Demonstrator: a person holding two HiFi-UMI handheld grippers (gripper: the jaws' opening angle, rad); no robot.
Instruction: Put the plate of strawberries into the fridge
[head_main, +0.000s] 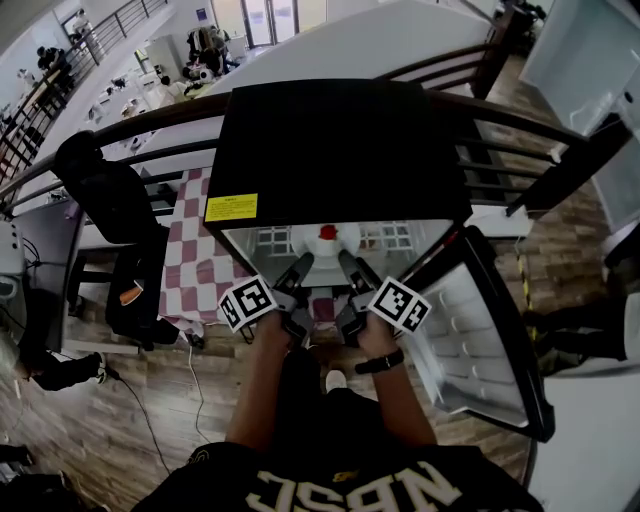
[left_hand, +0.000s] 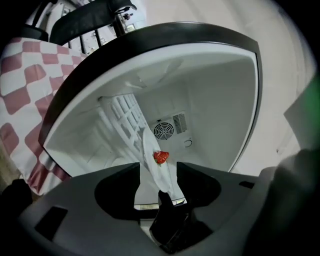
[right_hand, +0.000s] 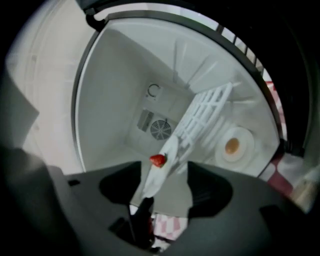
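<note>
A white plate (head_main: 327, 243) with one red strawberry (head_main: 328, 232) lies inside the open black fridge (head_main: 330, 150), on its white rack. My left gripper (head_main: 300, 266) and right gripper (head_main: 349, 262) reach side by side into the opening, at the plate's near rim. In the left gripper view the plate (left_hand: 149, 150) stands edge-on with the strawberry (left_hand: 160, 157) on it. Its rim runs through the gap of the open left gripper (left_hand: 156, 175), clear of both jaws. In the right gripper view the plate (right_hand: 159, 177) and strawberry (right_hand: 158, 160) sit likewise in the open right gripper (right_hand: 165, 184).
The fridge door (head_main: 480, 330) hangs open at the right. Deeper in the fridge a second white dish (right_hand: 234, 146) holds something yellowish, beside the rack (right_hand: 205, 117) and a fan vent (right_hand: 160, 130). A red-checked tablecloth (head_main: 195, 260) and a black chair (head_main: 120, 230) stand left.
</note>
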